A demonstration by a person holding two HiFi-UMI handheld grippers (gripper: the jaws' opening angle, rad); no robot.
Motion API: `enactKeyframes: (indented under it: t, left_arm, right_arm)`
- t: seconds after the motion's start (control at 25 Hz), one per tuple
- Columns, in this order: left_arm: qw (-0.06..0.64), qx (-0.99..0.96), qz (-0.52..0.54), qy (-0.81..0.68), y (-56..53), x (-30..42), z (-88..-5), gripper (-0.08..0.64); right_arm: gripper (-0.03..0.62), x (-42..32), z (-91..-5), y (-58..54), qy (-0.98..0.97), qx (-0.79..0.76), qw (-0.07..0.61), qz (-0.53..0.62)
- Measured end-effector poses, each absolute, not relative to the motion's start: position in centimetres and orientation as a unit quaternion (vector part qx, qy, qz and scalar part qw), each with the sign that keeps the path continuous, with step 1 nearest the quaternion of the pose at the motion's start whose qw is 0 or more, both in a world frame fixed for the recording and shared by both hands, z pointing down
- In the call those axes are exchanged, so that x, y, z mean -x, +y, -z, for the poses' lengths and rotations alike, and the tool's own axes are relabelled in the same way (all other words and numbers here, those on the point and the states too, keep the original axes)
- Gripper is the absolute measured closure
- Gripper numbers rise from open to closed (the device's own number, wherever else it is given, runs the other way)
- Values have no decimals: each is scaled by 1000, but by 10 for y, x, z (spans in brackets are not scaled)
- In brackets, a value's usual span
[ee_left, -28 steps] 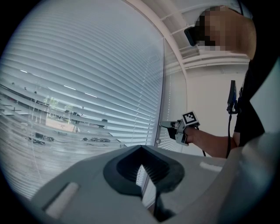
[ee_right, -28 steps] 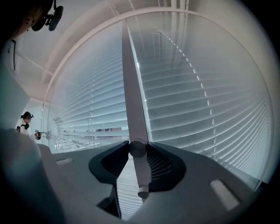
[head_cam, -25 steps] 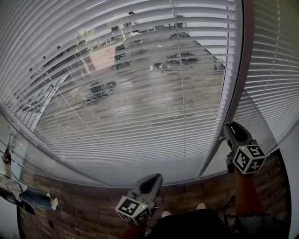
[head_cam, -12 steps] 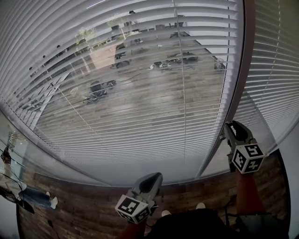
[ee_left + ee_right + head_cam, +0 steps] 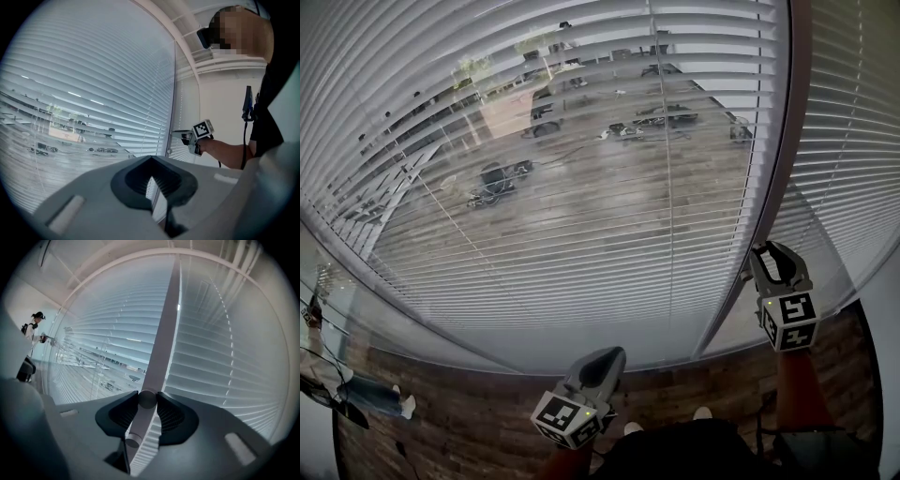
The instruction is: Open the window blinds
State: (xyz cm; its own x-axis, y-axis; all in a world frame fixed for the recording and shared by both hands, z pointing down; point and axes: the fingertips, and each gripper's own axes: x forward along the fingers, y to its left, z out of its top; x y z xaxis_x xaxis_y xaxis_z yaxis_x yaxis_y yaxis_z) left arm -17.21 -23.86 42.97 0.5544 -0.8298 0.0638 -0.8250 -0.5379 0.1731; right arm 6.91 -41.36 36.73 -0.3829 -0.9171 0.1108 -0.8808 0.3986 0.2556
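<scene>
White slatted blinds (image 5: 581,187) cover the wide window, with the slats tilted so the street outside shows through. My right gripper (image 5: 766,253) is up at the window mullion (image 5: 773,169), to the right of these blinds. In the right gripper view its jaws (image 5: 146,399) are shut on the blinds' round tilt wand (image 5: 136,432), which runs down between the pads to its blunt end. My left gripper (image 5: 607,358) hangs low at the bottom centre, away from the blinds. Its jaws (image 5: 150,159) are shut with nothing in them. The left gripper view shows the right gripper (image 5: 177,134) at the mullion.
A second blind (image 5: 853,141) hangs right of the mullion. A grey sill (image 5: 441,342) runs under the glass, with wood floor (image 5: 469,422) below it. Another person (image 5: 35,331) stands far off at the window line in the right gripper view.
The right gripper has rolled about its own axis while staying on the wand, and its marker cube now sits more upright. The left gripper has not moved.
</scene>
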Motion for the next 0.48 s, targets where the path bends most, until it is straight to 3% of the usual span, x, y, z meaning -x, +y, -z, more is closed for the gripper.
enactKeyframes:
  t: [0.48]
  left_arm:
    - [105,-871,6,-479,-239,173,-427,560]
  right_arm:
    - [442,-66,-367,-411,-779,-553,212,204]
